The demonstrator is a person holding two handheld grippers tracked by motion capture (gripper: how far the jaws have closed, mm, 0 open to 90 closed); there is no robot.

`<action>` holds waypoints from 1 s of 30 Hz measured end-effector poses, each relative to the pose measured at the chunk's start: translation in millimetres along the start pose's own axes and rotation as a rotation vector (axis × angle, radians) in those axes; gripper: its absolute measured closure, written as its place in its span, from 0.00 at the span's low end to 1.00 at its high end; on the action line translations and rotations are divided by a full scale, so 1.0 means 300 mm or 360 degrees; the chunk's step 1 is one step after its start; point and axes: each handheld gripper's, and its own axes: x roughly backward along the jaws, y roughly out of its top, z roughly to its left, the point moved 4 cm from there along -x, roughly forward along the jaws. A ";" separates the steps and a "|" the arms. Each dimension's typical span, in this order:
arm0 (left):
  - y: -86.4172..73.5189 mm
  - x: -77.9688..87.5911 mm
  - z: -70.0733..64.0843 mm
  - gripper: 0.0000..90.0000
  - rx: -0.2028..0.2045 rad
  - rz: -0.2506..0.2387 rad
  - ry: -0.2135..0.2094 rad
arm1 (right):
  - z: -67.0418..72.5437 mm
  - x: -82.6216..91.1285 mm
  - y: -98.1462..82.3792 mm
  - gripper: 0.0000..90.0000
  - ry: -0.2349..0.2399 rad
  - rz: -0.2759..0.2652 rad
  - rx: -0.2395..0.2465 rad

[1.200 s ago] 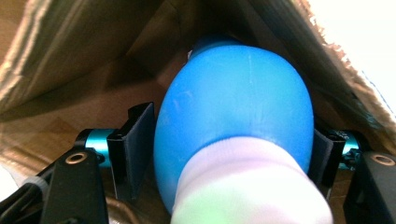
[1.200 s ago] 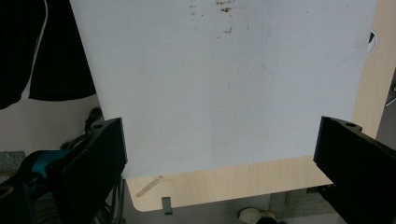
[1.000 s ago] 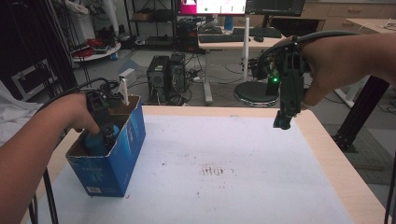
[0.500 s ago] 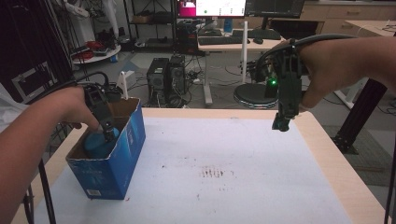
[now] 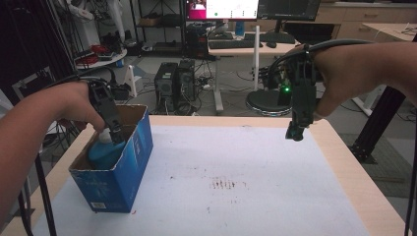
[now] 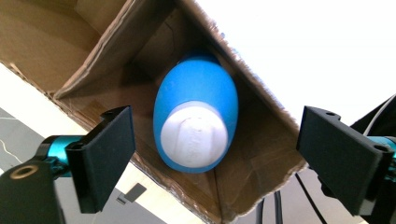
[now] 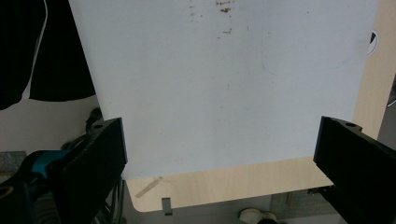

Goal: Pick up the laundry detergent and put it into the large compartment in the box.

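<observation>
box: we see one open blue cardboard box (image 5: 115, 162) at bench (image 5: 344, 162) left edge
bottle: one blue white-capped bottle (image 6: 196, 121) inside
left tool (image 6: 212, 161): spread above bottle
right tool (image 7: 219, 168): spread, over bare white sheet (image 5: 236, 187)

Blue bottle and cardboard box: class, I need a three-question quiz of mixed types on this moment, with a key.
1. True or false: the blue bottle lies on the white sheet, outside the box.
2. Multiple choice: the left gripper is (A) shut on the bottle, (B) open above the bottle, (C) shut on the box wall.
3. Fill in: the right gripper hangs open over the table's far ____ corner.

Key: 1 false, it sits inside the box; 2 B; 3 right.
</observation>
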 end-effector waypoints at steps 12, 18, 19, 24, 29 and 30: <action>0.061 0.039 -0.099 0.04 -0.0150 -0.0027 -0.0005 | -0.005 -0.015 0.003 0.02 0.0016 0.0007 -0.0007; 0.078 0.047 -0.117 0.03 -0.0181 -0.0026 -0.0006 | -0.003 -0.014 -0.002 0.02 0.0019 0.0012 -0.0032; 0.081 0.049 -0.119 0.03 -0.0197 -0.0024 -0.0003 | -0.004 -0.015 -0.004 0.02 0.0022 0.0010 -0.0030; 0.095 0.056 -0.148 0.02 -0.0285 -0.0002 -0.0045 | -0.005 -0.016 -0.008 0.02 0.0024 0.0009 -0.0026; 0.116 0.067 -0.172 0.02 -0.0356 -0.0039 -0.0042 | -0.002 -0.013 -0.012 0.02 0.0022 0.0013 -0.0043; 0.119 0.067 -0.178 0.02 -0.0370 -0.0036 -0.0050 | -0.001 -0.013 -0.012 0.02 0.0019 0.0010 -0.0045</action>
